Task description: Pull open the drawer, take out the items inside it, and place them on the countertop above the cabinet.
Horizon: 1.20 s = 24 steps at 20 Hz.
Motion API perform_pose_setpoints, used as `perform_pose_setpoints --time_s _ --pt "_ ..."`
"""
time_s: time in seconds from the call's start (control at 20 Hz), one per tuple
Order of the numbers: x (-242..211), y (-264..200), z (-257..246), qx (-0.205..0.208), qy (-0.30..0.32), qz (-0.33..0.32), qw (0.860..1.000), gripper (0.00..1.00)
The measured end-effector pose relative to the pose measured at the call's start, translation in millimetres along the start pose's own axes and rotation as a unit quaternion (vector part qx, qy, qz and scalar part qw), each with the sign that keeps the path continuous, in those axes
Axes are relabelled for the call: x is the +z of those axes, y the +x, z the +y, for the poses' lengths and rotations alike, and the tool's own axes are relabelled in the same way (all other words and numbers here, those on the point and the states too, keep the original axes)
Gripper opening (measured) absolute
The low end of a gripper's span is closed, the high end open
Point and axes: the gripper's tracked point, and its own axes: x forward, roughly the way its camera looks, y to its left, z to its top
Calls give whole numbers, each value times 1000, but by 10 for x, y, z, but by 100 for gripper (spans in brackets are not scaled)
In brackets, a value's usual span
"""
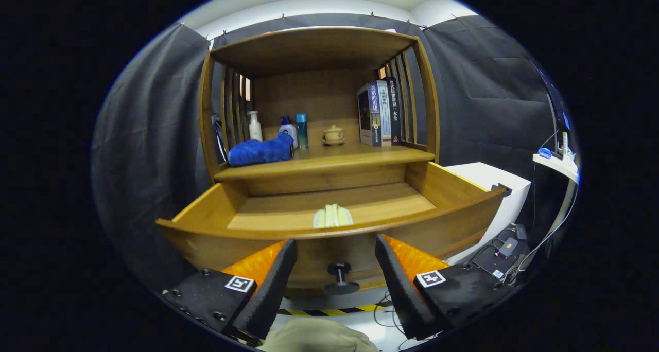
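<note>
drawer (329, 213) sits across the middle of the frame, already pulled well out of the wooden cabinet (319, 84), so its floor is open to reach from above. 1 pale yellow-green folded item (333, 216) lies on that floor near the front wall, centre frame, just beyond the fingers. the gripper (335, 277) at the bottom centre is open and empty, its 2 fingers spread to either side of the black knob (340, 277) on the drawer front without touching it; i judge the pull is done and the spread suits a reach over the front wall for the item. the countertop (355, 154) above already carries a blue towel (260, 151), 3 bottles (288, 128), a small lidded cup (333, 134) and books (380, 112), leaving bare wood between the towel and the books. the front wall hides the item's near edge, so what it is stays unclear, and the drawer's near corners are hidden too
</note>
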Motion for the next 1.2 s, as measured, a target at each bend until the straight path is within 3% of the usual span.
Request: perform_pose_setpoints --time_s 0.35,0.6,0.75,1.2 --pt "700 236 194 12 14 -26 999 99" --pt "894 658 273 7 -6 23 1000 99" --pt "858 860 255 10 -31 56 998 99" --pt "548 1375 169 12 -14 185 983 99"
